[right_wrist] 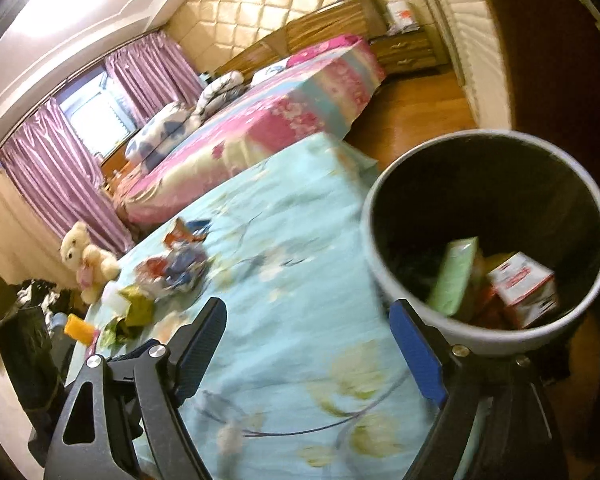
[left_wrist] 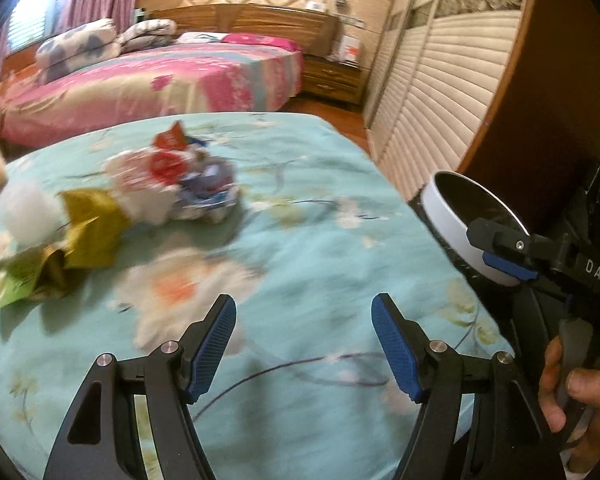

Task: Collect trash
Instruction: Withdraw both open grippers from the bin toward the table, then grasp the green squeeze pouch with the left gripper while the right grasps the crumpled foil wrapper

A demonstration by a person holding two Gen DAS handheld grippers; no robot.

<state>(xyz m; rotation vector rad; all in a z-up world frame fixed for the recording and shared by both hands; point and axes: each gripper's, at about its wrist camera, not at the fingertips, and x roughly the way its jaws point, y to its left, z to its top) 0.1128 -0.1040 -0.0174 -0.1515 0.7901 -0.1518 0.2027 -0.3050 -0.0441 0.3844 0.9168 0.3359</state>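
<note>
Bin (right_wrist: 384,256) upright, mouth upward; green packet (right_wrist: 454,274) inside, seemingly on end; both fingers wide, empty.

Left claw (left_wrist: 304,344) agape and empty, right claw (right_wrist: 312,344) likewise

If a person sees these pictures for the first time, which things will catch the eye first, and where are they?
First comes the heap of crumpled wrappers in red, white and yellow-green, lying on the light blue flowered bedspread toward its left side. Next is the white bin at the bed's right edge, already holding a green packet and a red-and-white box. Both the left gripper and the right gripper hang open and empty above the bedspread.
</note>
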